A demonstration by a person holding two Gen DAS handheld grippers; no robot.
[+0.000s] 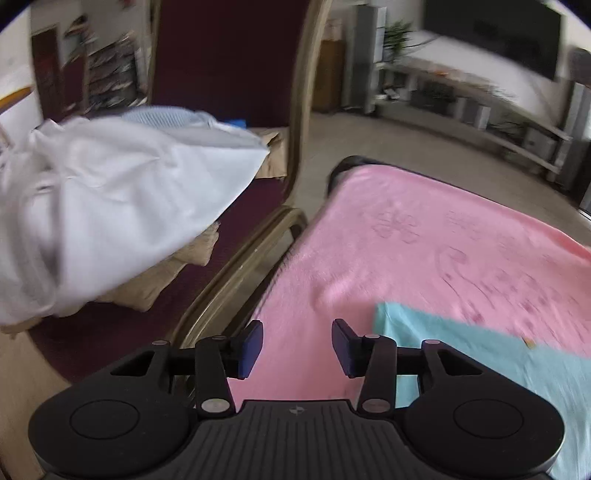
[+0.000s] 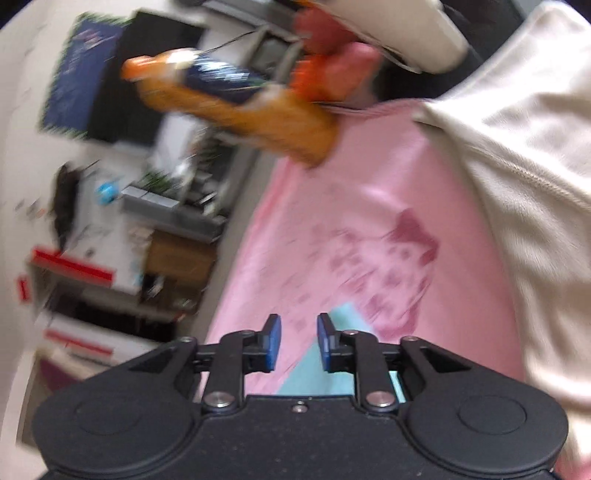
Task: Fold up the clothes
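A light blue garment [image 1: 480,373] lies flat on a pink patterned cloth [image 1: 424,251] that covers the table. My left gripper [image 1: 297,345] is open and empty, above the pink cloth just left of the garment's corner. In the right wrist view the same blue garment [image 2: 314,373] shows under my right gripper [image 2: 298,341], which is open and empty over the pink cloth [image 2: 332,229]. A pile of white clothes [image 1: 110,206] lies on a dark red chair [image 1: 229,74] to the left. A cream garment [image 2: 528,184] fills the right side of the right wrist view.
The chair's gold frame [image 1: 240,258] stands close to the table's left edge. An orange bottle [image 2: 229,107] and red items [image 2: 325,66] are at the far end of the table. Shelves and a dark screen [image 1: 491,33] line the room behind. Both views are blurred.
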